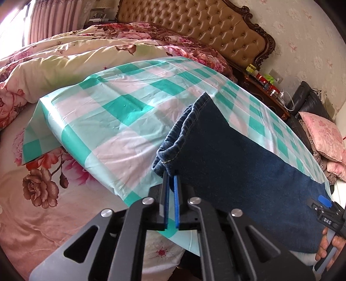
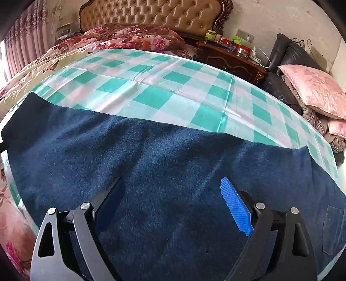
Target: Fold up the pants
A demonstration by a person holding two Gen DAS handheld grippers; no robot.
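Note:
Dark blue jeans lie on a green-and-white checked cloth spread over the bed. In the left wrist view my left gripper is shut on the stitched leg hem at the jeans' near end. My right gripper shows at the far right edge of that view, over the jeans. In the right wrist view the jeans fill the foreground across the checked cloth. My right gripper is wide open just above the denim, holding nothing.
A floral quilt is piled at the left and a tufted headboard stands behind. A dark nightstand with jars, a black sofa and pink cushions stand at the right.

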